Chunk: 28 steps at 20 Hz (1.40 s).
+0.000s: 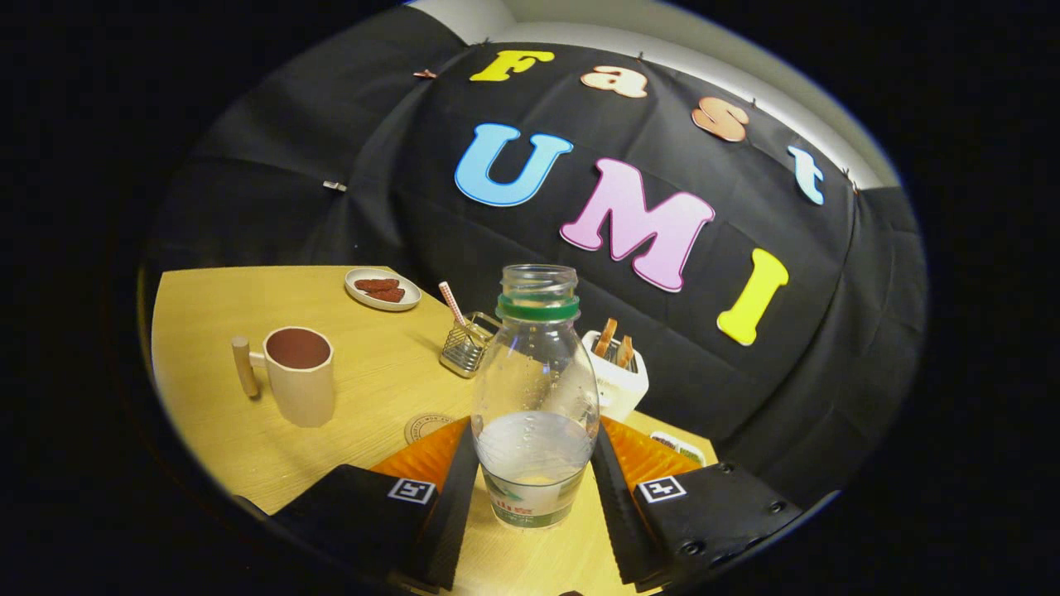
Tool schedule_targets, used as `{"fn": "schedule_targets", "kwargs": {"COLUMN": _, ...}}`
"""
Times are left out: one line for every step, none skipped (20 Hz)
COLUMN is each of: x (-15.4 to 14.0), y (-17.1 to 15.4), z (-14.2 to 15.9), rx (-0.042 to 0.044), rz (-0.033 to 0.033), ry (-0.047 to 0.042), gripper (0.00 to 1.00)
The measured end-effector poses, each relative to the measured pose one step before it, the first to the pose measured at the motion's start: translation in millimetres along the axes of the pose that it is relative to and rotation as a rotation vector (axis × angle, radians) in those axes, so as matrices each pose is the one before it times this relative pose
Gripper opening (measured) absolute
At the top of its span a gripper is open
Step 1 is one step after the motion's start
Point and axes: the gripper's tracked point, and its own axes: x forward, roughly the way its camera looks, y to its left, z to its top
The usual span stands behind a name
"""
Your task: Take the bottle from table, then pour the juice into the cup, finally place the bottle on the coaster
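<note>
The tool [534, 463] is clamped on the bottle [536, 389], a finger pressing each side of its lower body. The uncapped bottle stands upright between the fingers, partly filled. Its label is too blurred to read. On the desk [373, 372], the coaster [424, 428] lies just left of the bottle, the cup [298, 374] farther left.

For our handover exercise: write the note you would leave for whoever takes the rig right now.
Tongs: shut on the clear plastic bottle, open-topped, upright, pale juice low inside.
Beige cup with wooden handle: on the wooden table, beyond the fingers, off to one side.
Round cork coaster: just ahead of the fingers, bare.
Done: bottle gripped.
Left: pour, then set the bottle on the coaster.
</note>
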Motion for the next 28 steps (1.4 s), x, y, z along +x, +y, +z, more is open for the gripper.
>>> {"fn": "schedule_targets", "kwargs": {"x": 2.37, "y": 0.97, "z": 5.99, "rx": -0.02829, "rz": 0.00207, "ry": -0.00398, "gripper": 0.73}}
{"fn": "schedule_targets", "kwargs": {"x": 2.03, "y": 1.95, "z": 6.41, "rx": -0.02312, "rz": 0.00572, "ry": -0.00349, "gripper": 0.73}}
{"fn": "schedule_targets", "kwargs": {"x": 1.70, "y": 2.26, "z": 5.26, "rx": -0.02162, "rz": 0.00648, "ry": -0.00138, "gripper": 0.73}}
{"fn": "schedule_targets", "kwargs": {"x": 1.71, "y": 3.02, "z": 5.56, "rx": -0.02034, "rz": 0.00653, "ry": -0.00143, "gripper": 0.73}}
{"fn": "schedule_targets", "kwargs": {"x": 2.36, "y": 4.67, "z": 2.04, "rx": -0.02227, "rz": 0.01103, "ry": 0.00712, "gripper": 0.73}}
{"fn": "schedule_targets", "kwargs": {"x": 1.65, "y": 5.05, "z": 0.41, "rx": -0.02141, "rz": 0.01173, "ry": 0.01692, "gripper": 0.73}}
{"fn": "schedule_targets", "kwargs": {"x": 2.73, "y": 6.47, "z": 2.48, "rx": -0.01284, "rz": 0.01565, "ry": 0.00478, "gripper": 0.73}}
{"fn": "schedule_targets", "kwargs": {"x": 0.71, "y": 5.29, "z": 2.08, "rx": -0.01456, "rz": 0.00487, "ry": 0.00138, "gripper": 0.73}}
{"fn": "schedule_targets", "kwargs": {"x": 0.48, "y": 3.18, "z": 3.46, "rx": -0.02554, "rz": -0.00169, "ry": -0.00022, "gripper": 0.73}}
{"fn": "schedule_targets", "kwargs": {"x": 1.04, "y": 3.55, "z": 3.74, "rx": -0.03752, "rz": -0.00108, "ry": -0.00186, "gripper": 0.73}}
{"fn": "schedule_targets", "kwargs": {"x": 1.91, "y": 4.99, "z": 3.39, "rx": -0.04717, "rz": 0.00088, "ry": -0.00315, "gripper": 0.73}}
{"fn": "schedule_targets", "kwargs": {"x": 1.82, "y": 4.92, "z": 4.48, "rx": -0.05394, "rz": 0.00145, "ry": -0.00750, "gripper": 0.73}}
{"fn": "schedule_targets", "kwargs": {"x": 2.22, "y": 5.31, "z": 2.90, "rx": -0.05411, "rz": 0.00590, "ry": -0.00626, "gripper": 0.73}}
{"fn": "schedule_targets", "kwargs": {"x": 1.46, "y": 7.65, "z": 3.15, "rx": -0.04719, "rz": 0.01594, "ry": -0.00354, "gripper": 0.73}}
{"fn": "schedule_targets", "kwargs": {"x": 3.28, "y": 7.02, "z": 3.95, "rx": -0.03239, "rz": 0.01684, "ry": -0.00739, "gripper": 0.73}}
{"fn": "schedule_targets", "kwargs": {"x": 1.99, "y": 5.27, "z": 4.54, "rx": -0.02252, "rz": 0.01534, "ry": -0.00649, "gripper": 0.73}}
{"fn": "schedule_targets", "kwargs": {"x": 2.80, "y": 4.63, "z": 3.15, "rx": -0.01945, "rz": 0.00929, "ry": -0.00430, "gripper": 0.73}}
{"fn": "schedule_targets", "kwargs": {"x": 1.14, "y": 4.74, "z": 2.35, "rx": -0.02065, "rz": 0.00653, "ry": -0.00230, "gripper": 0.73}}
{"fn": "schedule_targets", "kwargs": {"x": 2.65, "y": 4.31, "z": 3.35, "rx": -0.02382, "rz": 0.00608, "ry": -0.00062, "gripper": 0.73}}
{"fn": "schedule_targets", "kwargs": {"x": 2.12, "y": 3.52, "z": 1.43, "rx": -0.02894, "rz": 0.00652, "ry": 0.00288, "gripper": 0.73}}
{"fn": "schedule_targets", "kwargs": {"x": 3.52, "y": 3.47, "z": -0.79, "rx": -0.03342, "rz": 0.00655, "ry": 0.01159, "gripper": 0.73}}
{"fn": "schedule_targets", "kwargs": {"x": 2.10, "y": 1.99, "z": 0.69, "rx": -0.03134, "rz": 0.00259, "ry": 0.00980, "gripper": 0.73}}
{"fn": "schedule_targets", "kwargs": {"x": 3.09, "y": 0.22, "z": 0.76, "rx": -0.02466, "rz": -0.00122, "ry": 0.00686, "gripper": 0.73}}
{"fn": "schedule_targets", "kwargs": {"x": 1.53, "y": 2.05, "z": -0.01, "rx": -0.01843, "rz": 0.00001, "ry": 0.00650, "gripper": 0.73}}
{"fn": "schedule_targets", "kwargs": {"x": 2.35, "y": 1.77, "z": 1.06, "rx": -0.01579, "rz": 0.00210, "ry": 0.00471, "gripper": 0.73}}
{"fn": "schedule_targets", "kwargs": {"x": 1.40, "y": 2.60, "z": 0.21, "rx": -0.01474, "rz": 0.00196, "ry": 0.00474, "gripper": 0.73}}
{"fn": "schedule_targets", "kwargs": {"x": 4.12, "y": 1.32, "z": 1.09, "rx": -0.01851, "rz": 0.00366, "ry": 0.00286, "gripper": 0.73}}
{"fn": "schedule_targets", "kwargs": {"x": 2.79, "y": 2.82, "z": -0.65, "rx": -0.02330, "rz": 0.00047, "ry": 0.00314, "gripper": 0.73}}
